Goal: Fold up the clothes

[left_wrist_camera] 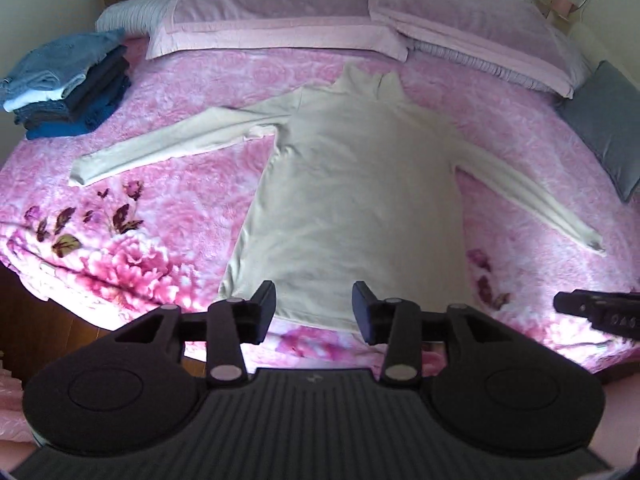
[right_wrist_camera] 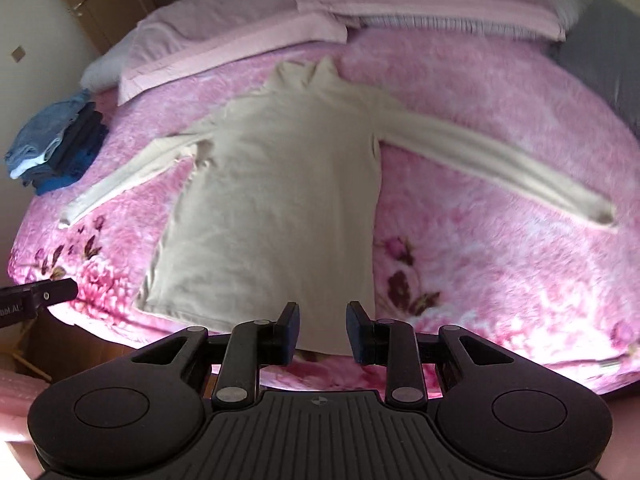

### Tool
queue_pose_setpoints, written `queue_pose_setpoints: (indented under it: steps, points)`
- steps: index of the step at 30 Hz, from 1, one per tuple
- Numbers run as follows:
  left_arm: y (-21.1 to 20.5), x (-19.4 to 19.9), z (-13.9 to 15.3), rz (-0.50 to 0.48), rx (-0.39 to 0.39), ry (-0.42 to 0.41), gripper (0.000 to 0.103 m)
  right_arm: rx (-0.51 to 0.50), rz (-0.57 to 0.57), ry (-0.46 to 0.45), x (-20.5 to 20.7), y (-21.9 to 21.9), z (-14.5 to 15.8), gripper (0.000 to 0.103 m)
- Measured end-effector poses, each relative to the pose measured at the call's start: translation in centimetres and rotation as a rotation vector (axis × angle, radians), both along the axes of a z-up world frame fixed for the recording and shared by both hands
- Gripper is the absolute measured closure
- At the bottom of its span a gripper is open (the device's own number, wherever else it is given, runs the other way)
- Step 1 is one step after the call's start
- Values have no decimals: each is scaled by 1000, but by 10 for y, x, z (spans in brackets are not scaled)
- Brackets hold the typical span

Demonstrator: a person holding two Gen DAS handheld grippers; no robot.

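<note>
A cream long-sleeved turtleneck (left_wrist_camera: 352, 184) (right_wrist_camera: 272, 184) lies flat on the pink floral bed cover (left_wrist_camera: 180, 184), collar toward the pillows and both sleeves spread out to the sides. My left gripper (left_wrist_camera: 314, 300) hovers above the hem near the bed's front edge, its jaws open with nothing between them. My right gripper (right_wrist_camera: 323, 320) hangs over the hem's right part, jaws apart and empty. Each gripper shows at the edge of the other's view: the right gripper (left_wrist_camera: 592, 312) and the left gripper (right_wrist_camera: 40, 296).
A stack of folded blue and dark clothes (left_wrist_camera: 68, 84) (right_wrist_camera: 56, 144) sits at the bed's far left. Pink pillows (left_wrist_camera: 272, 12) line the head of the bed, and a grey cushion (left_wrist_camera: 612, 128) lies at the right. Wooden floor (left_wrist_camera: 60, 332) shows below the front edge.
</note>
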State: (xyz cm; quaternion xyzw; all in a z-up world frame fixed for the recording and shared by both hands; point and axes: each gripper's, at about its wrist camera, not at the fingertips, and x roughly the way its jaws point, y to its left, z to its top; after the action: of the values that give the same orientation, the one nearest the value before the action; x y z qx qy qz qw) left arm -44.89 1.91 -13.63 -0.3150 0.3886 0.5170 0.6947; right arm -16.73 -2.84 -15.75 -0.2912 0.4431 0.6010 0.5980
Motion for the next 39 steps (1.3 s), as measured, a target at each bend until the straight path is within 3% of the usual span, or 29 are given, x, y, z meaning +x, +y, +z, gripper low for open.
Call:
queue_pose_setpoints:
  steps: [12,35,39]
  points:
    - [-39,29,52,-63,76,11,57,19,12,-51,9,-41,40,73]
    - [-50,37,42,-81,60,71,51,-15,19,-42,7,-54,40,73]
    - [-40,31,36,-65,46,41,50,-25,20,-34,8,-48,37,73]
